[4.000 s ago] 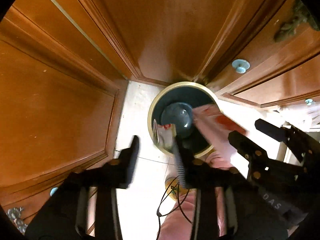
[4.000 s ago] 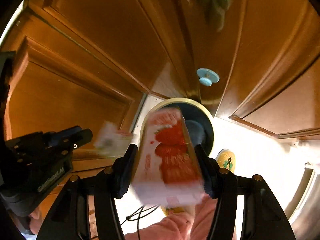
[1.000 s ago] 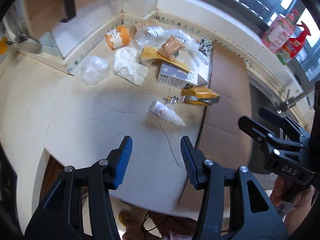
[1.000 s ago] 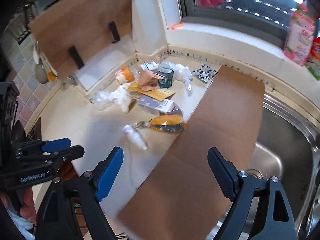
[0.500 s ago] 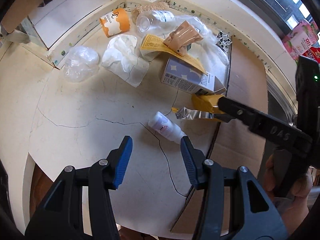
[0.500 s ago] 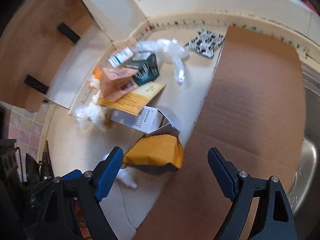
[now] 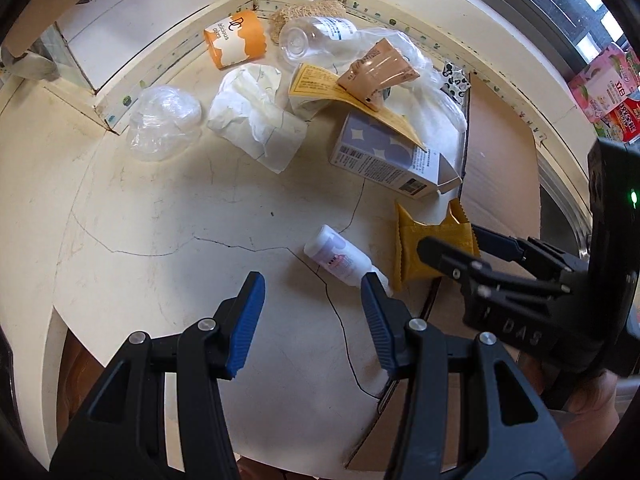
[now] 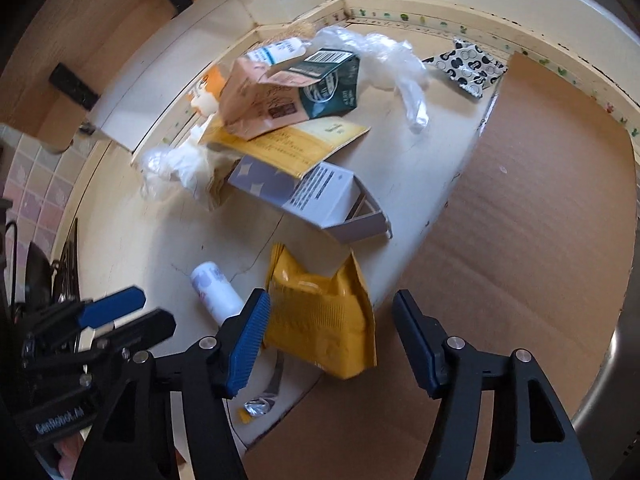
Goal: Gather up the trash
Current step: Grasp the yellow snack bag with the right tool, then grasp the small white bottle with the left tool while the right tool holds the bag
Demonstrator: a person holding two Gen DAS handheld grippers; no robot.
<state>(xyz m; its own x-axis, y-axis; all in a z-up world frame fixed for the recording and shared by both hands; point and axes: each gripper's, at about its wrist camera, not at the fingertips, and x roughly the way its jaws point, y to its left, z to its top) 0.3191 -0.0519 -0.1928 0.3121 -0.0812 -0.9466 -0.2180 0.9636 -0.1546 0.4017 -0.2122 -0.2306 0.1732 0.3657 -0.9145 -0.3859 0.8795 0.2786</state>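
Trash lies scattered on a cream counter (image 7: 180, 220). A yellow snack packet (image 8: 320, 320) rests at the edge of a cardboard sheet (image 8: 540, 200). My right gripper (image 8: 331, 300) straddles the packet with its jaws closing; the right pad still stands clear of it. In the left wrist view the right gripper (image 7: 452, 240) comes in from the right over the packet (image 7: 424, 240). A small white bottle (image 7: 340, 258) lies just beyond my left gripper (image 7: 312, 284), which is open with nothing between its fingers.
Further back lie a purple-and-white carton (image 7: 384, 160), crumpled white paper (image 7: 256, 120), a clear plastic wad (image 7: 164, 120), an orange cup (image 7: 236, 40) and a clear bottle (image 7: 308, 38). A metal sink (image 8: 624, 340) borders the cardboard on the right.
Both grippers came down toward the counter. The right one dropped over the yellow packet and its jaws narrowed. Earlier still, both hung over a round bin with wrappers.
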